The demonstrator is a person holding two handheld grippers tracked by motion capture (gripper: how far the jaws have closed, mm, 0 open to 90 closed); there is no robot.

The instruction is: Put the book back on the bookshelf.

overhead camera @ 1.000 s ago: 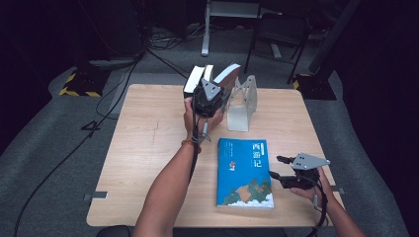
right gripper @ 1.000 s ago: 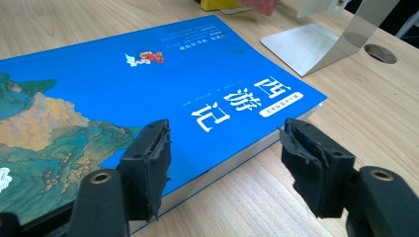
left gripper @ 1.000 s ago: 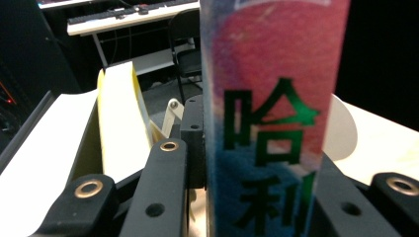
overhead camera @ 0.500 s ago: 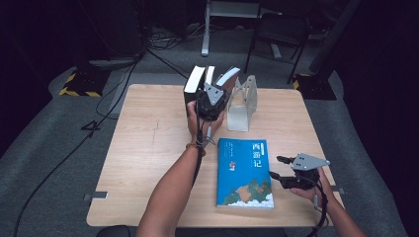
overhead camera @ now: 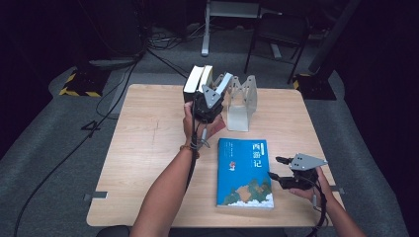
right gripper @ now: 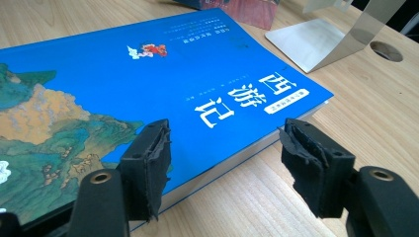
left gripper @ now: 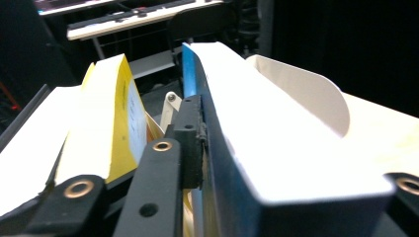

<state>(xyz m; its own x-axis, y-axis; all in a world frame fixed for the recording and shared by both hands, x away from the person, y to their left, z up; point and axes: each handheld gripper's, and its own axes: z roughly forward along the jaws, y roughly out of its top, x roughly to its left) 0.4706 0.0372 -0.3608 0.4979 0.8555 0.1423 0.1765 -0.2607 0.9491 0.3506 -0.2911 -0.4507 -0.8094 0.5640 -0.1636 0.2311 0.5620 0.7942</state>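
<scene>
Books: left hand-held gripper (overhead camera: 213, 91) pinches a thin blue-spined book (left gripper: 276, 153); right hand-held gripper (overhead camera: 278, 169) gapes wide beside the flat glossy blue book (overhead camera: 245, 170) on the wooden counter (overhead camera: 148, 148).

My right gripper (right gripper: 225, 170) sits wide open at the near edge of the blue book (right gripper: 163, 94), which lies flat on the wooden bench (right gripper: 375, 98). One pad overlaps the cover, a metal bookend (right gripper: 321, 44) just beyond.

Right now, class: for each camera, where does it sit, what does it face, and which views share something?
High view: above the table, looking down; both forearms, left gripper, right gripper.
Left gripper view: rides that gripper; its fingers clamp an upright book.
Right gripper view: low, open fingers facing the flat blue book.
Shared: that blue book and the bookend.
</scene>
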